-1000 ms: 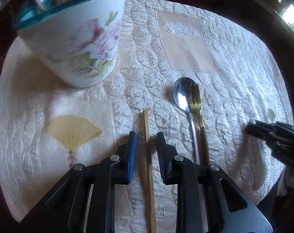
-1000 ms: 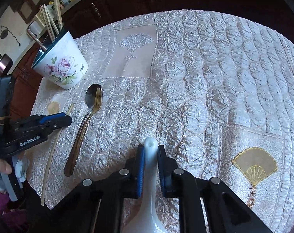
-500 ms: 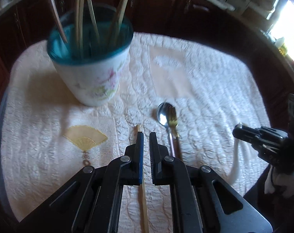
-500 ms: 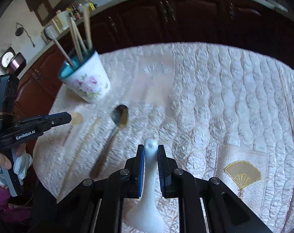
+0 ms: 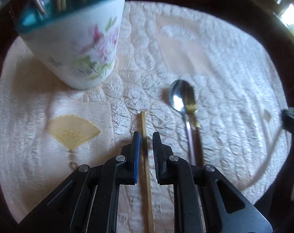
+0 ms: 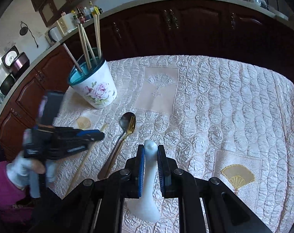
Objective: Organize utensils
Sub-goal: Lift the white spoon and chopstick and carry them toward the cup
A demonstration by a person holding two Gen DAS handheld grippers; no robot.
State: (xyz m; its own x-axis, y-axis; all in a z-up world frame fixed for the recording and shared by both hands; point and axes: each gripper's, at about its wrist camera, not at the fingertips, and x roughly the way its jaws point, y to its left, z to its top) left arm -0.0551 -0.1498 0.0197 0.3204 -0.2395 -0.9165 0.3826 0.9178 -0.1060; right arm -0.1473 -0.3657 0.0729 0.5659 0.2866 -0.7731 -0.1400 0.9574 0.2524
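Note:
My left gripper [image 5: 146, 136] hovers low over the quilted cloth, its jaws opening. A wooden chopstick [image 5: 145, 155] lies on the cloth between them, and neither pad presses it. In the right wrist view the left gripper [image 6: 101, 135] sits over the same chopstick [image 6: 83, 165]. My right gripper [image 6: 150, 147] is shut on the handle of a white ceramic spoon [image 6: 150, 174], held above the cloth. A floral cup [image 6: 96, 89] with a teal inside holds several chopsticks and a metal handle. A steel spoon [image 5: 178, 97] and a gold fork [image 5: 191, 108] lie side by side.
The table wears a cream quilted cloth [image 6: 224, 106] with fan patches. Dark wooden cabinets [image 6: 185, 29] and a counter with kitchenware run behind it. A person's white-gloved hand [image 6: 20, 172] and magenta sleeve hold the left gripper at the near left edge.
The right gripper has risen with the white spoon off the cloth. The left gripper narrowed around the chopstick, pulled up and back, then dropped close again with its jaws slightly wider.

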